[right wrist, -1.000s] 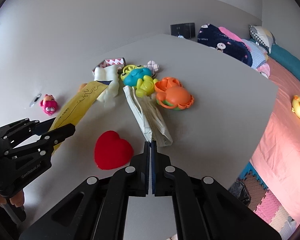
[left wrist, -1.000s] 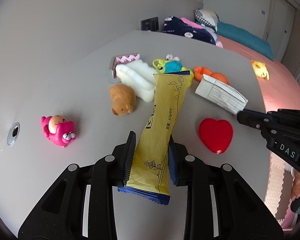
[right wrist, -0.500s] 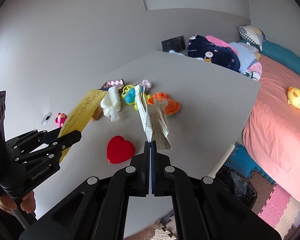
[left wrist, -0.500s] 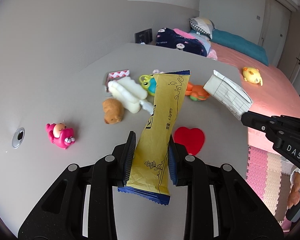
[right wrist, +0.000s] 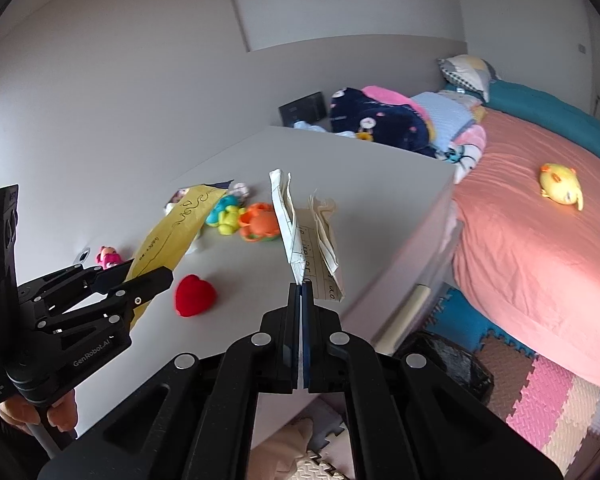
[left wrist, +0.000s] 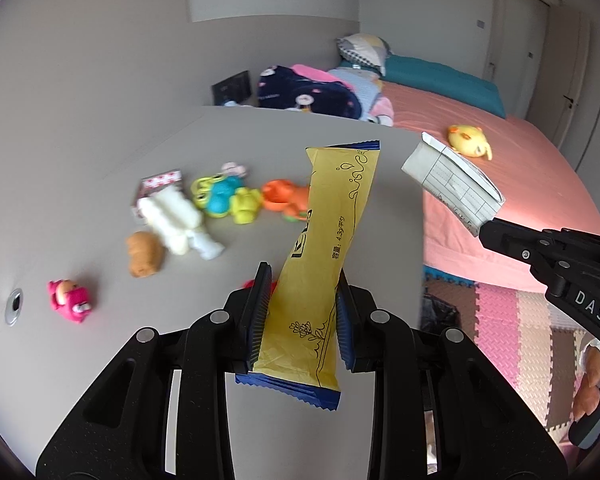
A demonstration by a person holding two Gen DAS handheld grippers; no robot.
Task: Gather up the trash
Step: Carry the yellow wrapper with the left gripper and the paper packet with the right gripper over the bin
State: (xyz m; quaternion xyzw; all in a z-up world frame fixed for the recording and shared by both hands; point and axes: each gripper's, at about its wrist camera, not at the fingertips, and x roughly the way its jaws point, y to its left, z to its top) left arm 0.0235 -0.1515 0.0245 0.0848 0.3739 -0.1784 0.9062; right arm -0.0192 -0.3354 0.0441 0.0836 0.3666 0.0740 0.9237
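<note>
Left tool (left wrist: 302,312) was clenched on a yellow snack wrapper (left wrist: 324,248), held above the near part of the grey desk (left wrist: 100,160). Right tool (right wrist: 301,296), pinched fully closed, gripped a folded lined paper (right wrist: 300,232) by its near end, raised over the desk's right edge. Beyond them lay a red heart (right wrist: 194,294), an orange toy (left wrist: 282,196), a brown bear (left wrist: 144,254) and a pink figure (left wrist: 70,300). Farther right stood the pink bed (right wrist: 540,248).

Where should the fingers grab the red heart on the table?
Probably across the red heart at its two rounded lobes, coming straight down from above. It lies flat on the table, so its sides are low, and the space around it is clear of the other toys.
</note>
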